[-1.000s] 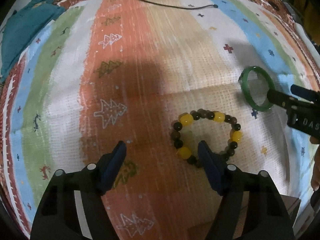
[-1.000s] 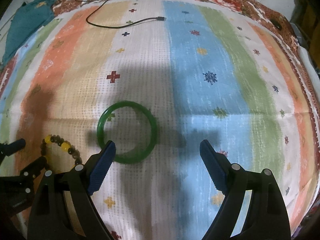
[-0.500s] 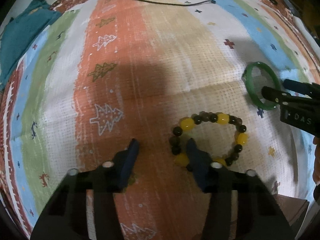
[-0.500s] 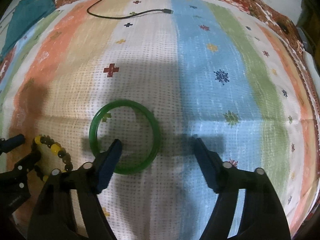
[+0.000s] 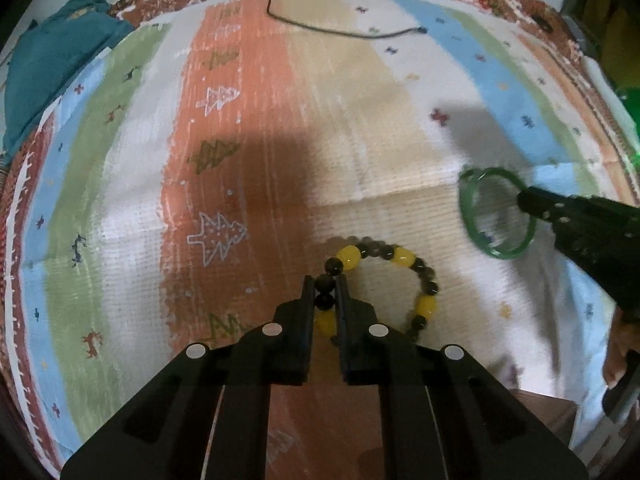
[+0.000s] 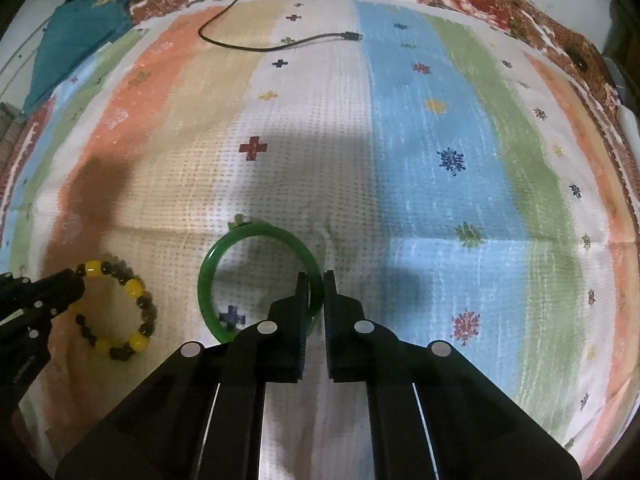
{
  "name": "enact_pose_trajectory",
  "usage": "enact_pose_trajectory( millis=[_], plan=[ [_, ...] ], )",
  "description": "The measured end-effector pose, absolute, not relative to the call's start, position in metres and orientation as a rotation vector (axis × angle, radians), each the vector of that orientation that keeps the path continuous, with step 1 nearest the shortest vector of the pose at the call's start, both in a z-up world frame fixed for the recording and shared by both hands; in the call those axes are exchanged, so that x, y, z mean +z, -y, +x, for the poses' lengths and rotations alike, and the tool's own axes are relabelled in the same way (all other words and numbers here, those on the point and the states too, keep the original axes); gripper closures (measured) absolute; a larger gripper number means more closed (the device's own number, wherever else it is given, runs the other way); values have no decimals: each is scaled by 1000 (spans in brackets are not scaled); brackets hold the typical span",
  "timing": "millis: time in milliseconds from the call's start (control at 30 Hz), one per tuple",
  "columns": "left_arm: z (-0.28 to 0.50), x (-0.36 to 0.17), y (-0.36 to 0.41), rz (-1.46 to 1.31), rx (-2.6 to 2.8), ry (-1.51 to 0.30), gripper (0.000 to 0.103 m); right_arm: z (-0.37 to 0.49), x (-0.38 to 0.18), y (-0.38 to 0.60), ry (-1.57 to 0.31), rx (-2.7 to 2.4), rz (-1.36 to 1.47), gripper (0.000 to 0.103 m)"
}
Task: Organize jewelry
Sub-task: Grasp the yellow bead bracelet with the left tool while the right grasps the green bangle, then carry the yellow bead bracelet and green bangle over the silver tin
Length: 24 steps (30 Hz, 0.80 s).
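A beaded bracelet [image 5: 400,258] of dark and yellow beads lies on the striped cloth. My left gripper [image 5: 325,292] is shut on its near-left side, dark beads between the fingers. The bracelet also shows in the right wrist view [image 6: 132,292] at the lower left. A green bangle [image 6: 224,256] lies on the cloth to its right. My right gripper [image 6: 316,284] is shut on the bangle's right side, the rim pinched between the fingers. In the left wrist view the bangle [image 5: 470,224] sits at the right, with the right gripper [image 5: 532,204] on it.
The striped patterned cloth [image 6: 440,140] covers the surface. A black cable [image 6: 280,42] lies at the far edge. A teal cloth [image 5: 52,64] is bunched at the far left. A brown box corner [image 5: 540,412] shows at lower right.
Both grippers went from wide open to shut. The left closed on the beaded bracelet's near-left side. The right closed on the green bangle's right rim, which shifted slightly.
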<state>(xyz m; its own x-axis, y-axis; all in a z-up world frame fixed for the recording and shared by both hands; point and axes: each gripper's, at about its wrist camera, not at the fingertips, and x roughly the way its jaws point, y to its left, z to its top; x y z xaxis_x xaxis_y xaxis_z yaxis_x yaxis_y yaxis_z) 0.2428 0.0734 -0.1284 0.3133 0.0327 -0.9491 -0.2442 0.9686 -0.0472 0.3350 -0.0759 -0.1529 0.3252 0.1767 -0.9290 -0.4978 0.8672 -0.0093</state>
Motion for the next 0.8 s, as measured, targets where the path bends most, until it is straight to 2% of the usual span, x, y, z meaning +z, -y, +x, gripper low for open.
enact_pose_trajectory(
  millis=[300,800],
  plan=[
    [233,-103,-69,-289,135,-1190,94,317,-134,79,-1121,483,-317,95],
    [223,-75,-57,-257,120,-1126,94,293,-100,94,-1087,495,-252,95]
  ],
)
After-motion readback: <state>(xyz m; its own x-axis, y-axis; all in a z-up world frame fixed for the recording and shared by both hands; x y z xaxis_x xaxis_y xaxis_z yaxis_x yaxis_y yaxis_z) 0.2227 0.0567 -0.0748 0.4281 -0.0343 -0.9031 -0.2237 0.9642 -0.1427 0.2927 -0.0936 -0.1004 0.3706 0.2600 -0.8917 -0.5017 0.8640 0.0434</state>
